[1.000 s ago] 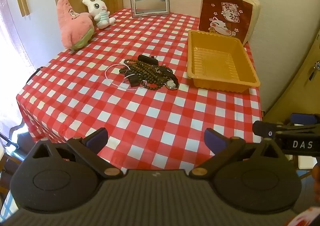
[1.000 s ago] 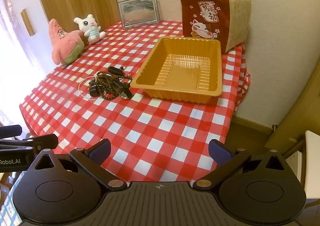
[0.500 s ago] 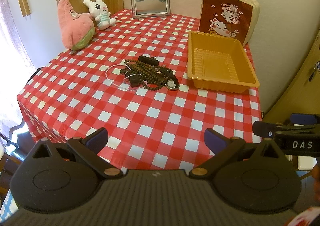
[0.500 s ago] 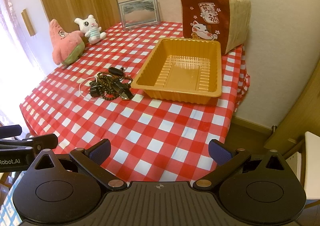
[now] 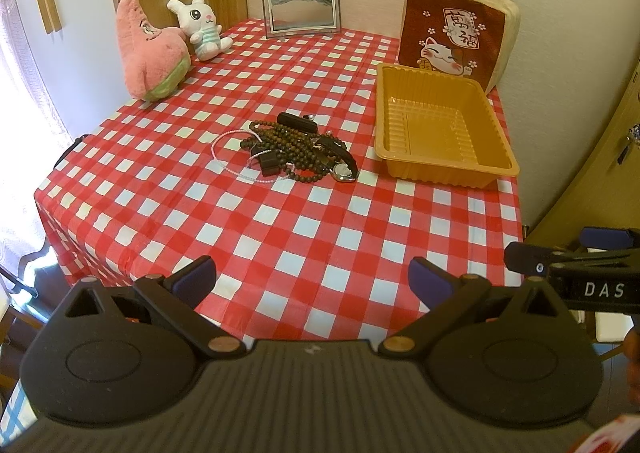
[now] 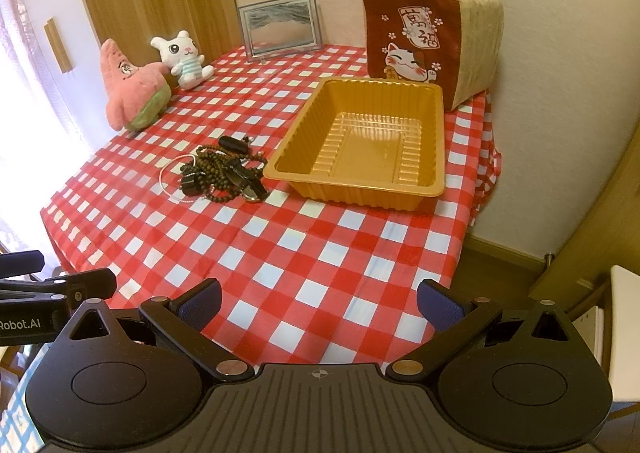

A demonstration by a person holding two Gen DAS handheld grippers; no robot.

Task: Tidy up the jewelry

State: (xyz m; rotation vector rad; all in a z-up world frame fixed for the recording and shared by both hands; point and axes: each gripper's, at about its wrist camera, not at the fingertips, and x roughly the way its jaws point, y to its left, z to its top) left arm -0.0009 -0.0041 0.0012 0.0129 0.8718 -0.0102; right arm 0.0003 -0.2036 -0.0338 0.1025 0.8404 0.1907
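Note:
A tangled pile of jewelry lies mid-table on the red checked cloth: dark wooden bead strands, a thin pink-white bracelet, a watch and small black pieces. It also shows in the right wrist view. An empty orange plastic tray stands just right of the pile, also in the right wrist view. My left gripper is open and empty above the table's near edge. My right gripper is open and empty, also at the near edge, to the right.
A pink star plush and a white rabbit plush sit at the far left. A framed picture and a brown cat cushion stand along the back wall. The cloth-covered table drops off at the near edge.
Both grippers have drifted slightly upward and forward; the table contents sit a little lower in view. Nothing on the table moved.

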